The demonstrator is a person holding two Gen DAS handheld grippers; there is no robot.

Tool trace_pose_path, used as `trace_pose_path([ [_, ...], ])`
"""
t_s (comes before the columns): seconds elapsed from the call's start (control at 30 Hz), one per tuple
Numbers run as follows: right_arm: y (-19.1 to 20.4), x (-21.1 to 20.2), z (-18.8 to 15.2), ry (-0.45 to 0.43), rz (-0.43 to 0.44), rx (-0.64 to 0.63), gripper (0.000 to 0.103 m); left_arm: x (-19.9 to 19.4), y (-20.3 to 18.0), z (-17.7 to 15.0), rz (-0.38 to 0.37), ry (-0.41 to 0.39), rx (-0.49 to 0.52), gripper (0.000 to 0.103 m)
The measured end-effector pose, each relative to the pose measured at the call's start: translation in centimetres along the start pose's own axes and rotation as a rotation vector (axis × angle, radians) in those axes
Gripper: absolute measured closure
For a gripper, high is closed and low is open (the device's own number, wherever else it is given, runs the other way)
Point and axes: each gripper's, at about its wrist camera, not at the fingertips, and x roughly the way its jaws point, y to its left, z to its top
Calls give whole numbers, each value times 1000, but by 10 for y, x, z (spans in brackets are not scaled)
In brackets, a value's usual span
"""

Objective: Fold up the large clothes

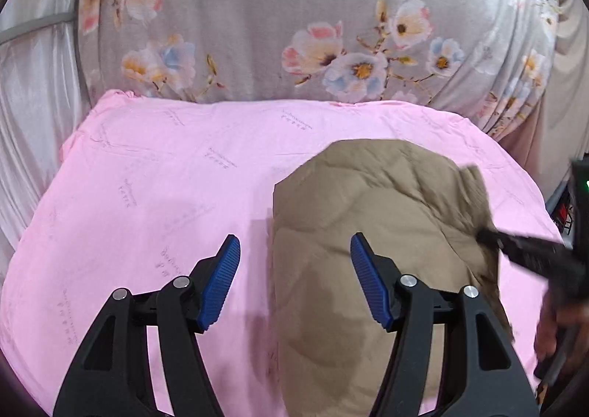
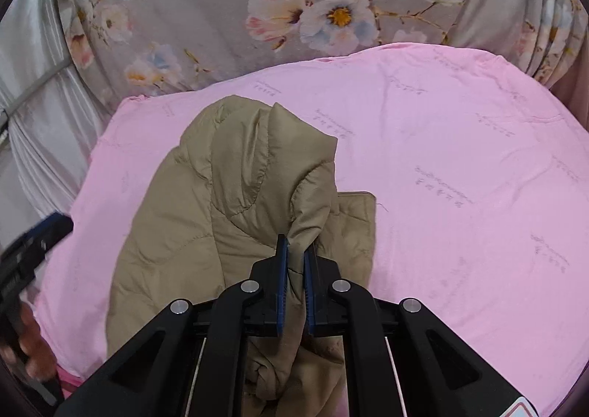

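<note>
I have the right gripper (image 2: 294, 255) clamped on a bunched fold of the tan padded jacket (image 2: 235, 196), lifting that edge so I can carry it over the rest. The jacket lies partly folded on the pink sheet (image 2: 460, 159). My left gripper (image 1: 294, 266) hangs with jaws apart and empty, above the jacket's near left edge, leaving the fold free.
</note>
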Motion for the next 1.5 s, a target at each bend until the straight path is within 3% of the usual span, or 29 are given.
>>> trace_pose_path([
  [0.13,-10,14,-16,12,-76,-7,96,60,-11,14,-15,99,-25,43],
  [0.23,-20,27,-25,28,-90,23,96,91,-24,1,-35,162,-54,44],
  [0.33,-29,39,-29,40,-82,61,95,105,-35,-5,-30,172,-68,44],
  [0.5,-38,57,-38,45,-43,113,94,120,-42,-16,1,172,-52,41],
  [0.87,-48,75,-54,26,22,188,93,134,-54,-36,81,89,-3,38],
  [1.17,-49,76,-53,28,14,177,92,137,-59,-38,116,75,21,37],
  [1.27,-46,67,-48,47,-30,168,86,135,-59,-35,112,85,24,37],
  [1.33,-45,54,-41,58,-57,170,75,132,-56,-30,98,103,25,37],
  [1.4,-47,36,-30,24,-3,184,71,126,-52,-23,85,127,33,37],
  [1.5,-46,19,-4,-18,44,195,50,115,-44,-2,67,153,4,37],
])
